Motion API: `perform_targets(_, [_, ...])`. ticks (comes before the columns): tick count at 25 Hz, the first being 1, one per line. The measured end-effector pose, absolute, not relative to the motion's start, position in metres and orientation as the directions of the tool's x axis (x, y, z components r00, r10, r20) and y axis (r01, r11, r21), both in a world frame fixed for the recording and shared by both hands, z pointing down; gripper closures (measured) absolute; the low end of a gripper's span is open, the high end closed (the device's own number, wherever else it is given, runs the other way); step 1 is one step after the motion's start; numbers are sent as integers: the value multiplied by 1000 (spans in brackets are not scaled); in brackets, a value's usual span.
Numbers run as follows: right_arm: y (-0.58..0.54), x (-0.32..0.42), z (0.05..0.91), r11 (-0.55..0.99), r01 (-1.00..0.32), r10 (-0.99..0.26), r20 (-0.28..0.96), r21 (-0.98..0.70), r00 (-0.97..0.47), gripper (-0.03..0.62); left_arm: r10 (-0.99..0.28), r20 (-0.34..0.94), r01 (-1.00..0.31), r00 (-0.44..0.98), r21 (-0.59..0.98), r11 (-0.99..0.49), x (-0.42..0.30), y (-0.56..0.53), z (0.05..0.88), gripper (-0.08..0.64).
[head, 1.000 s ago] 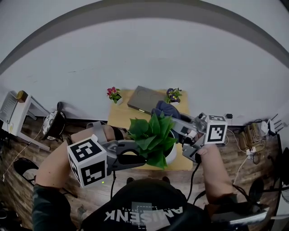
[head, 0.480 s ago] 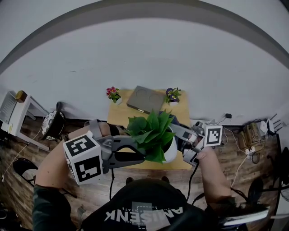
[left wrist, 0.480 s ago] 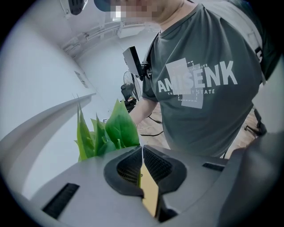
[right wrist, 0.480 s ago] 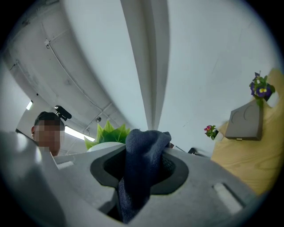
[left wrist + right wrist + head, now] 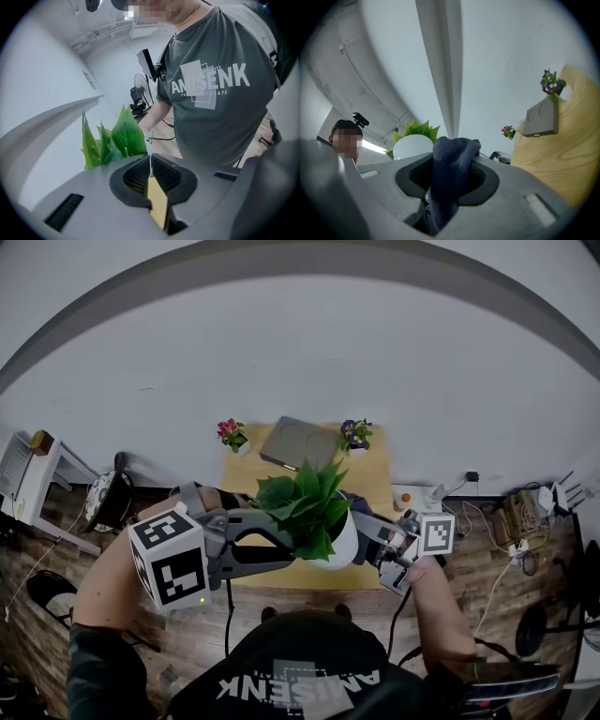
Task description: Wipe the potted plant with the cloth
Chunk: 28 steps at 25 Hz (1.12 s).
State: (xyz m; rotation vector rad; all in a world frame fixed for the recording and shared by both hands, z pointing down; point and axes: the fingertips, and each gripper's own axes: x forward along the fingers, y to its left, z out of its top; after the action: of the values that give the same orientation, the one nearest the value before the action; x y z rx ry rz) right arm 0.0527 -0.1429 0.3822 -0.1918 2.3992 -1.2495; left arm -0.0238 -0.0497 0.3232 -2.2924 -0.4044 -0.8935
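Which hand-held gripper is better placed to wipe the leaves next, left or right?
Right. The right hand-held gripper is shut on the blue cloth beside the potted plant, so it can likely wipe at once. The left hand-held gripper is shut at the pot's rim, apparently holding the plant up.

My head camera (image 5: 360, 119) looks steeply down over my dark grey printed T-shirt (image 5: 300, 676) onto the pale wooden table (image 5: 375, 482) farther off. The camera on my left gripper (image 5: 149, 159) sits close behind the jaws, facing back at me. The one on my right gripper (image 5: 451, 146) peers left and upward over a dark blue terry cloth (image 5: 450, 168). All three share the green leafy plant in its round white pot (image 5: 305, 507).
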Motion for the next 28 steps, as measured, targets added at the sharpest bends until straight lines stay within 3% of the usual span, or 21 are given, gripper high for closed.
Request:
perform_targets(9, [-164, 59, 370, 587, 76, -328, -323, -806, -888, 466, 119, 659, 477, 742, -396, -785, -26, -48, 314, 548])
perform_targets(19, [-163, 10, 343, 629, 243, -85, -376, -738, -923, 466, 158, 615, 456, 773, -364, -812, -19, -35, 301, 548])
perform_targets(28, [-160, 9, 327, 572, 358, -58, -472, -738, -880, 466, 148, 608, 403, 780, -307, -863, -28, -44, 308, 548])
